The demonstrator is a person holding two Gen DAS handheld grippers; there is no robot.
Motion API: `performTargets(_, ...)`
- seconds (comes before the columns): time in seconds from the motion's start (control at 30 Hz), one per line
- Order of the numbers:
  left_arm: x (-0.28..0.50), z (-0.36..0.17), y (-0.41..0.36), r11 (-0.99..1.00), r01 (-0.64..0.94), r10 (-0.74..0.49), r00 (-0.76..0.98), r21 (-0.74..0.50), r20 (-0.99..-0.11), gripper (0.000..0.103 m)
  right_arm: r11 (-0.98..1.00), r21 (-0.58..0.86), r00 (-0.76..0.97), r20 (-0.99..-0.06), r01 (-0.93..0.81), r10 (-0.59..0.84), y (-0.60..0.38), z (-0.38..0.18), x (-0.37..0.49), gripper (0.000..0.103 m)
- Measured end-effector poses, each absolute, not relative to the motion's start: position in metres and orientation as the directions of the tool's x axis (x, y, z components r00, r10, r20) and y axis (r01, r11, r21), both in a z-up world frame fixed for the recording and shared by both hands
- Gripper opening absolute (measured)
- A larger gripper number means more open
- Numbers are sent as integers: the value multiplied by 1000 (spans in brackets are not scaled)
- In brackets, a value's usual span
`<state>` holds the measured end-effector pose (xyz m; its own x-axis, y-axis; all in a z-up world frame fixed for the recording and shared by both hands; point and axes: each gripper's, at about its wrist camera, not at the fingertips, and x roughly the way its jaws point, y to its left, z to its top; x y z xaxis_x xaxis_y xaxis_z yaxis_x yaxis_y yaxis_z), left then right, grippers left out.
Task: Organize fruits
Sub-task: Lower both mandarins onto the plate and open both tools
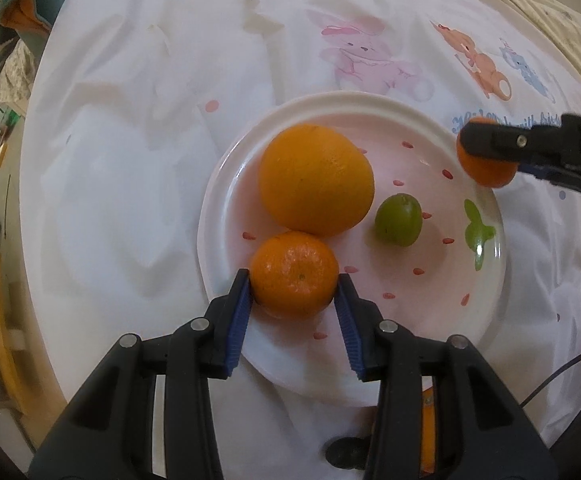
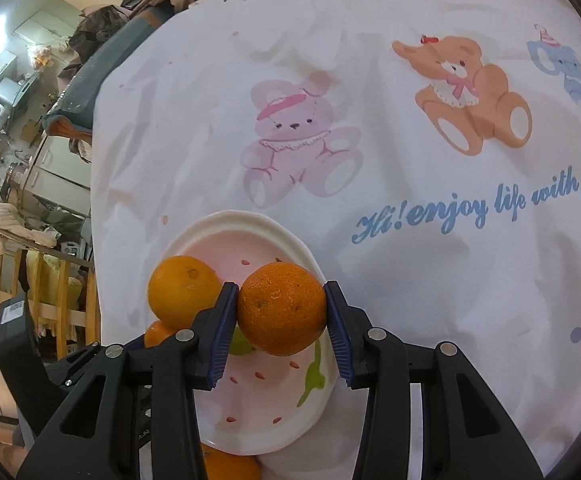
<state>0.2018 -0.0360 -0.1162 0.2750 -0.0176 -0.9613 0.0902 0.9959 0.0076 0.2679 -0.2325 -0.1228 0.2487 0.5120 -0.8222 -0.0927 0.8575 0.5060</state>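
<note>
My left tongs [image 1: 295, 285] are pinching a mandarin [image 1: 293, 274] resting on the plate [image 1: 486, 280]; right tongs [image 2: 281, 309] are pinching a second mandarin [image 2: 281, 307] above it. Both seem light, soft-skinned; gripping gently across the middle.

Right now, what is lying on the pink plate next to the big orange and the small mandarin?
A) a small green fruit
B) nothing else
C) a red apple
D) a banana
A: in the left wrist view a small green fruit lies on the plate, to the right of the big orange and the mandarin.
</note>
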Motion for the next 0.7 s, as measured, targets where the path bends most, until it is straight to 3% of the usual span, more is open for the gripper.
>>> performTargets(0.7,203,-117,-37,995,96,-8,275,19,-961,39,871,487,248,-837,-69,487,-233,-131,268,47)
